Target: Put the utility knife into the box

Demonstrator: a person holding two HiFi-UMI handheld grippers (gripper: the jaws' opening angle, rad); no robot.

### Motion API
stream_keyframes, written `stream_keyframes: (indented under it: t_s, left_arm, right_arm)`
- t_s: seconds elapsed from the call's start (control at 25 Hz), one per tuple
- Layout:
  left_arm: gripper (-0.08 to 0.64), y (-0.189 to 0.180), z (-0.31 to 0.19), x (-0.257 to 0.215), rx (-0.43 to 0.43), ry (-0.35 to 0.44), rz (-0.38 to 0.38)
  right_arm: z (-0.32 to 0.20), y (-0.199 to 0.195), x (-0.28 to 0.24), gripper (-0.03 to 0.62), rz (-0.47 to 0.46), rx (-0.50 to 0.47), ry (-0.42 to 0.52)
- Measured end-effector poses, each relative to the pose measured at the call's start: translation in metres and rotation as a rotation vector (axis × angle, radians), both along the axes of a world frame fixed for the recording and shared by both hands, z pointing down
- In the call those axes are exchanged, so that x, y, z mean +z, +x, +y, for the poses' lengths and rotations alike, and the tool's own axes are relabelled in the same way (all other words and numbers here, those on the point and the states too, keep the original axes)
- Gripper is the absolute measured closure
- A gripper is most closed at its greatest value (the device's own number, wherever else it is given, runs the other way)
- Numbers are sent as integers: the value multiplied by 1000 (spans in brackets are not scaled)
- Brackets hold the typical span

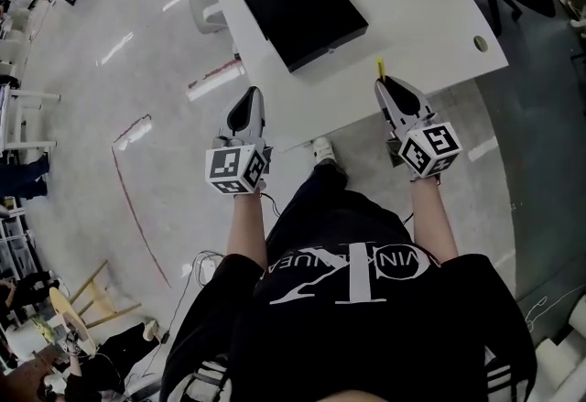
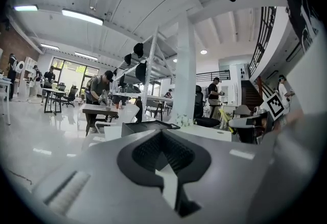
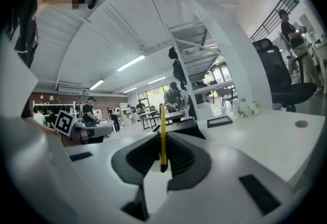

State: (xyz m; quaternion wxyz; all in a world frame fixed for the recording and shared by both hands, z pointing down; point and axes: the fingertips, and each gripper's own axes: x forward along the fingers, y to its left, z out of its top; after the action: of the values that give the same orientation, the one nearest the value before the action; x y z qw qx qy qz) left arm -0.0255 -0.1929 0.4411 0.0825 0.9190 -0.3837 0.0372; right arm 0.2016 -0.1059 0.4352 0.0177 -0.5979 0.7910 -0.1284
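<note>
Grey-and-white plastic left gripper [image 1: 246, 98]: jaws pressed together on nothing, hovering just off the near edge of the white rectangular table [image 1: 439, 20], doing no work at present.

To its right: flat black rectangular box [image 1: 305, 14] lying mid-table, skewed to the table edge, well ahead of both grippers. Not managing to tell from above whether open or lidded.

Further right: matching right gripper [image 1: 386, 84] clamping the thin yellow utility knife [image 1: 380, 69] between its pads, hanging at the table's near edge. Knife thus sitting in the right jaws, in the air, well apart from the box, off to the box's right and nearer the person.

Orientation: long axis running in line with the jaws, free end sticking out past the tips and pointing away from the person, across the table. Showing edge-on in the right gripper view, as a narrow upright strip.

Step, judging: carrying phase, knife gripped, not yet delivered. Next move probably calling for travelling forward and leftward until over the box, tipping the free end down, lowering, then parting the jaws. If lidded, likely needing the left gripper on the lid first.
</note>
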Motion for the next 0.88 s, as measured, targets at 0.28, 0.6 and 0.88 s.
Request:
stream_keyframes:
  t_s: [0.28, 0.6, 0.88]
  left_arm:
    - [549, 27, -47, 6, 4, -20, 3]
    - [549, 29, -94, 14, -34, -49, 12]
    - [549, 25, -125, 22, -61, -64, 29]
  right_arm:
    - [-54, 2, 2, 538, 23, -94, -32]
    - [-105, -17, 12, 538, 87, -226, -92]
    - [-139, -30, 20, 538, 164, -308, -139]
